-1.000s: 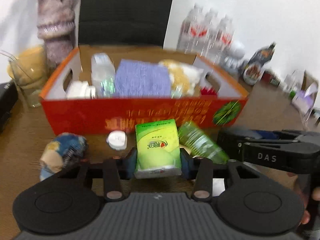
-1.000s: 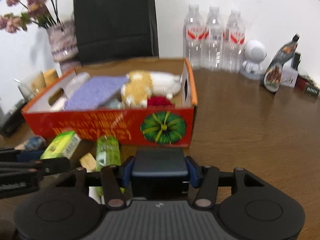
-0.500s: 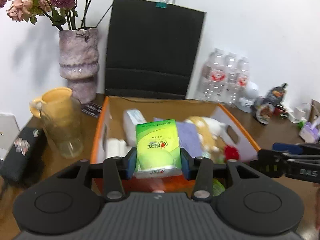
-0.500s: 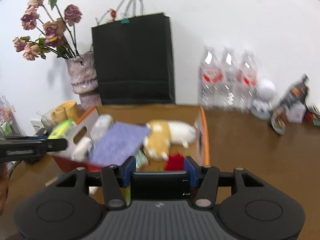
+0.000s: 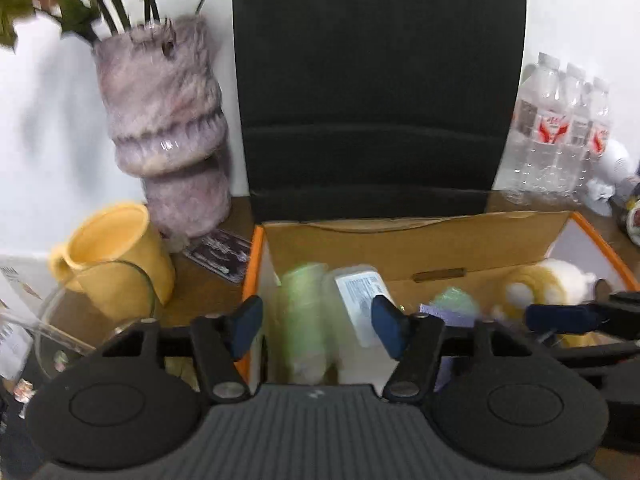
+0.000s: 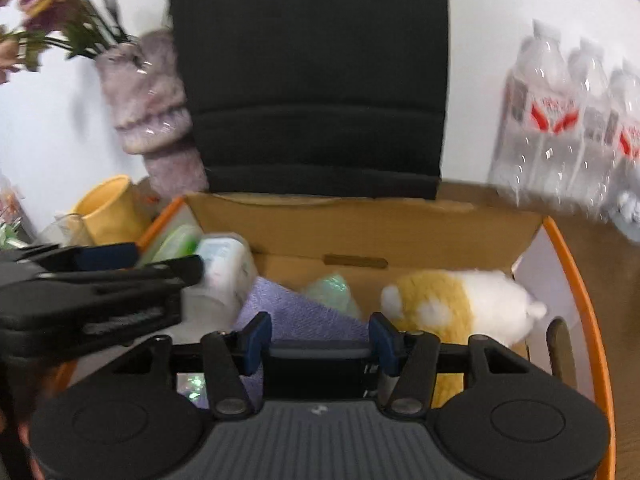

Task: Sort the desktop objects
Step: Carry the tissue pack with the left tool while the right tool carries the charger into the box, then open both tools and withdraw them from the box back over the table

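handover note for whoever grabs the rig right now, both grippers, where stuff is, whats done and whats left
Left gripper: open, over the left end of the orange box. The green tissue pack shows as a blur between its fingers, apparently dropping in beside the white-labelled pack.
Right gripper: shut on a dark grey block, held above the box, not released yet.
Already in the box: purple cloth, plush toy.
Left: place the grey block in the box. Anything remaining on the desk in front of the box is out of view, so check there.
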